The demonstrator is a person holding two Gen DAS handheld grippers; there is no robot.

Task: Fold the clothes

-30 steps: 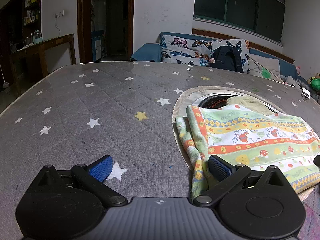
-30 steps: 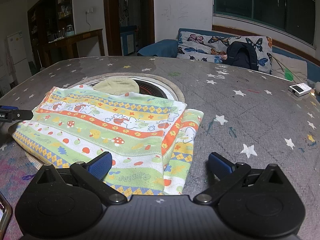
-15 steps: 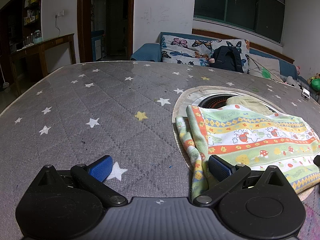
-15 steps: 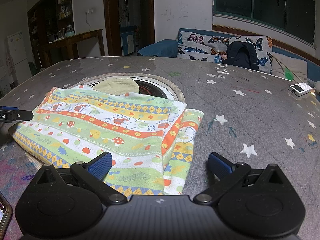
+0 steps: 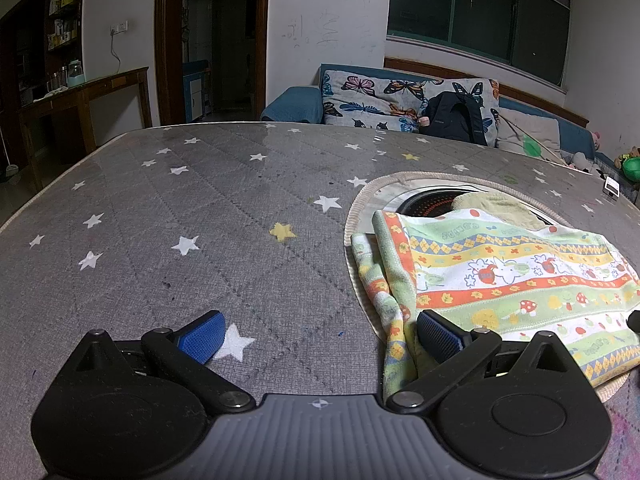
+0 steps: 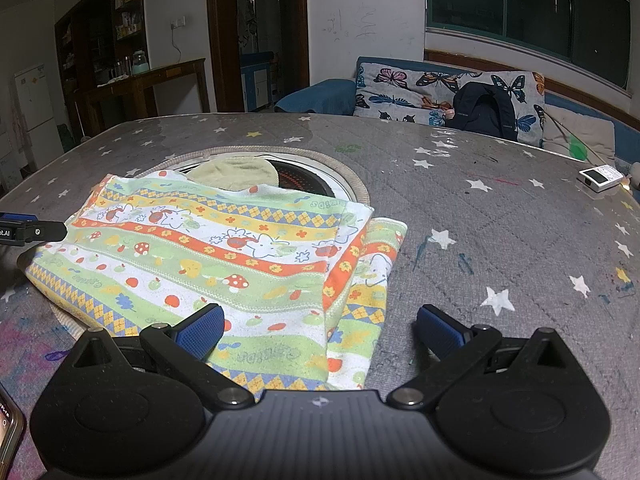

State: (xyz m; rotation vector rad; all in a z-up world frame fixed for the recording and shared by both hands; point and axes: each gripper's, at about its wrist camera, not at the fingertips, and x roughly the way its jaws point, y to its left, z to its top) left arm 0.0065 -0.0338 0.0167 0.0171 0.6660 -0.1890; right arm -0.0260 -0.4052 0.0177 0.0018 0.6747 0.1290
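A folded striped cloth with mushroom and star prints (image 5: 500,276) lies on the grey star-patterned table (image 5: 200,208); it also shows in the right wrist view (image 6: 240,256). My left gripper (image 5: 320,338) is open at the cloth's left edge, its right fingertip (image 5: 438,336) over the cloth. My right gripper (image 6: 320,330) is open at the cloth's right near corner, its left fingertip (image 6: 200,330) over the cloth. The left gripper's tip (image 6: 36,232) shows at the cloth's far side in the right wrist view.
A round rimmed opening (image 6: 340,172) in the table holds a pale yellow cloth (image 6: 234,172) behind the striped one. A small white device (image 6: 602,178) lies at the table's right edge. A phone corner (image 6: 6,428) shows at lower left. A sofa (image 5: 400,104) stands beyond.
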